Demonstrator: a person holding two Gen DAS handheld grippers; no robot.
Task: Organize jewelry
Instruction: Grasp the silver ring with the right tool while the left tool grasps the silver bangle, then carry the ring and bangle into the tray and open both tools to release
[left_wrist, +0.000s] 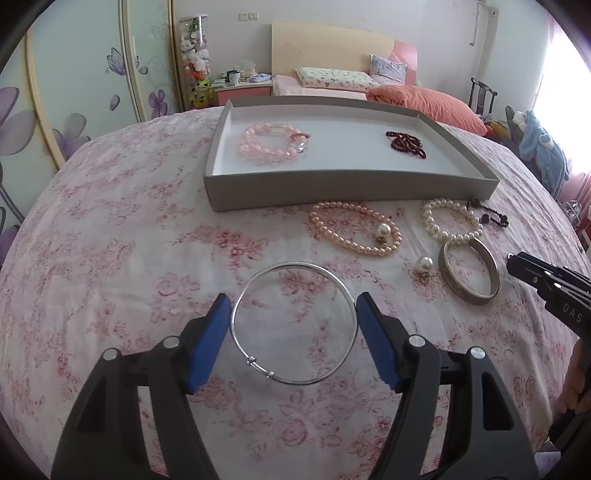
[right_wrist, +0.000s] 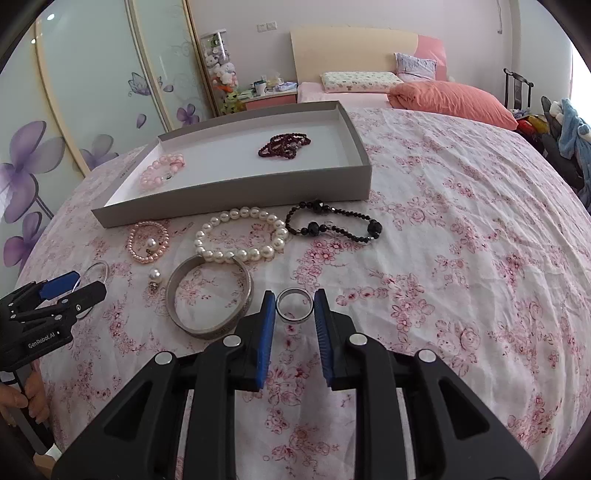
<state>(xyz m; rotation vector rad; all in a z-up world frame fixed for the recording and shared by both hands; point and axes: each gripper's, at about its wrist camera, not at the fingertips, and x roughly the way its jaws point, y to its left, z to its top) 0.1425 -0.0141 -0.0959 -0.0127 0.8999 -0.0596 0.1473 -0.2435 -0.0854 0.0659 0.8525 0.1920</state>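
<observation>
A grey tray on the bed holds a pink bead bracelet and a dark red bead strand. My left gripper is open, its blue pads at either side of a thin silver bangle lying on the sheet. My right gripper is open around a small silver ring, pads close to its sides. Its black finger shows in the left wrist view.
On the sheet in front of the tray lie a peach pearl bracelet, a white pearl bracelet, a black bead bracelet, a wide metal bangle and a pearl earring.
</observation>
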